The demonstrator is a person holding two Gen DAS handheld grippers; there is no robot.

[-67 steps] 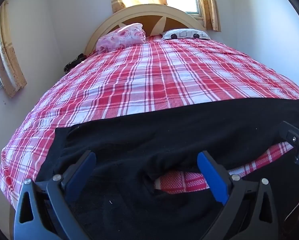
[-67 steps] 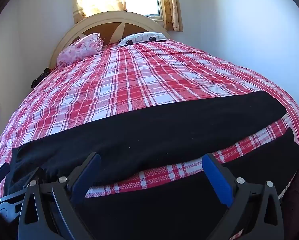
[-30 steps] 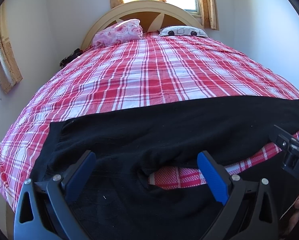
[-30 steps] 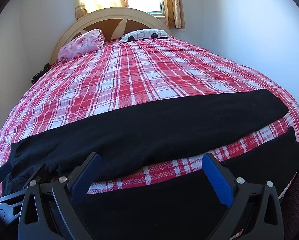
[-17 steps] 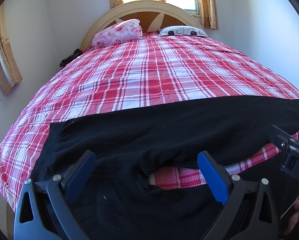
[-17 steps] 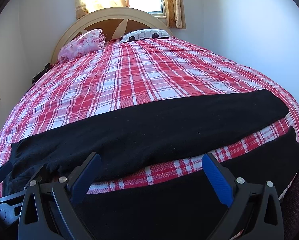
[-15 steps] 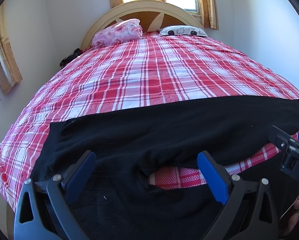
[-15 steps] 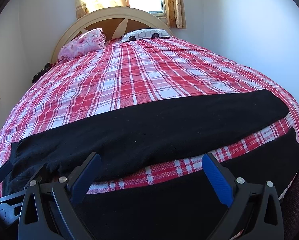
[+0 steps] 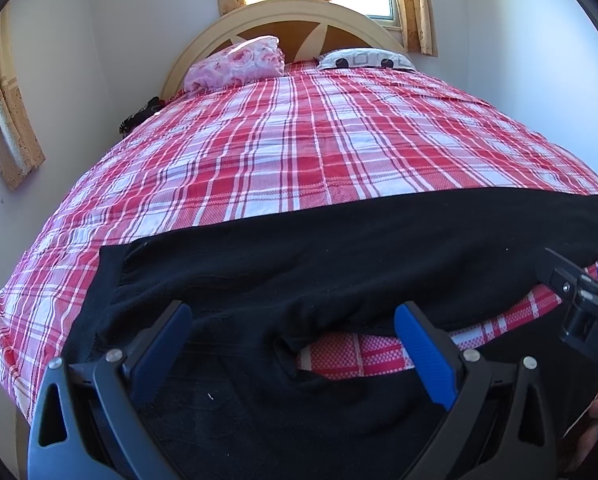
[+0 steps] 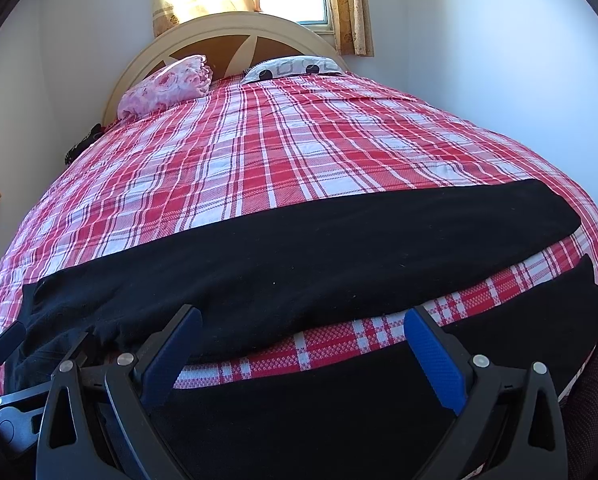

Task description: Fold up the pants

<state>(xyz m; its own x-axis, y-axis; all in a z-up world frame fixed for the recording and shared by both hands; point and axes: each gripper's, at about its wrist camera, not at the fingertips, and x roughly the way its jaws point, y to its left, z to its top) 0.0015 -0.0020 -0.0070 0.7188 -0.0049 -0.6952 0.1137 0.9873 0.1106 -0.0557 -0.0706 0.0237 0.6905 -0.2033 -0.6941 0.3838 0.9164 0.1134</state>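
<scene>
Black pants (image 9: 339,256) lie spread across the near end of the bed, waist to the left, the two legs running right with a strip of plaid sheet between them. My left gripper (image 9: 295,328) is open and empty over the crotch area. My right gripper (image 10: 303,334) is open and empty over the gap between the far leg (image 10: 319,248) and the near leg (image 10: 339,408). The right gripper also shows at the right edge of the left wrist view (image 9: 583,300). The left gripper shows at the lower left of the right wrist view (image 10: 3,380).
The bed has a red and white plaid sheet (image 9: 319,140). A pink pillow (image 9: 235,64) and a patterned pillow (image 9: 363,58) lie against the curved headboard (image 9: 291,12). White walls stand close on both sides. A dark object (image 9: 139,116) sits by the bed's left edge.
Both grippers have hardly moved over the last second. Compared with 2.2 s ago, both views have shifted slightly. The pants lie the same.
</scene>
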